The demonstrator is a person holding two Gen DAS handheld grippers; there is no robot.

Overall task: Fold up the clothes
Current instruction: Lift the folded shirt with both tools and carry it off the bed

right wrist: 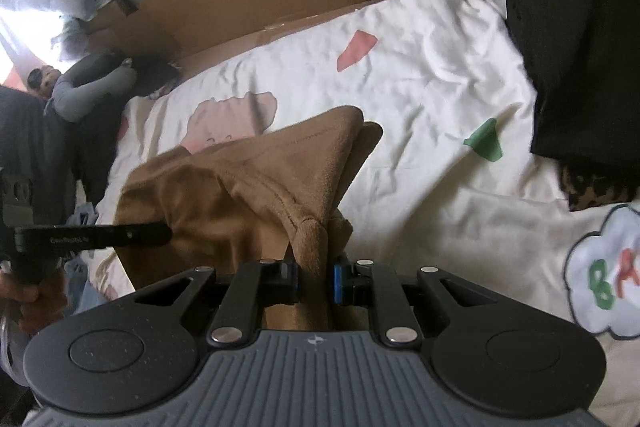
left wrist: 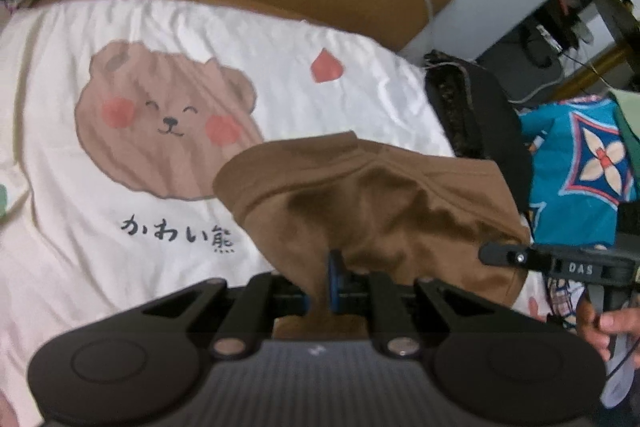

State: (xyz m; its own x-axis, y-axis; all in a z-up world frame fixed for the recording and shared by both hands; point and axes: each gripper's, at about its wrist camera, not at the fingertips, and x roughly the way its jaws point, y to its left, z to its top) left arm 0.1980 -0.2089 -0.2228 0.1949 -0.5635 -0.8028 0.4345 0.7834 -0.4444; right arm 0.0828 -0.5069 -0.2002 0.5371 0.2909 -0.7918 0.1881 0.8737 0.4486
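Hanging crumpled between both grippers, brown garment (left wrist: 360, 203) shows no clear long axis.

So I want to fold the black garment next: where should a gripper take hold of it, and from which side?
Judging from the right wrist view, take the black garment at its near corner, where the edge hangs over the white bear sheet, coming in from the sheet side. That corner stands free; both grippers are now shut on the brown garment.

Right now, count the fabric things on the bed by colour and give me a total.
Brown: 1, the garment held up by both tongs, left and right
White printed: 1, the sheet
Black: 1, the cloth at the sheet's edge
Total: 3
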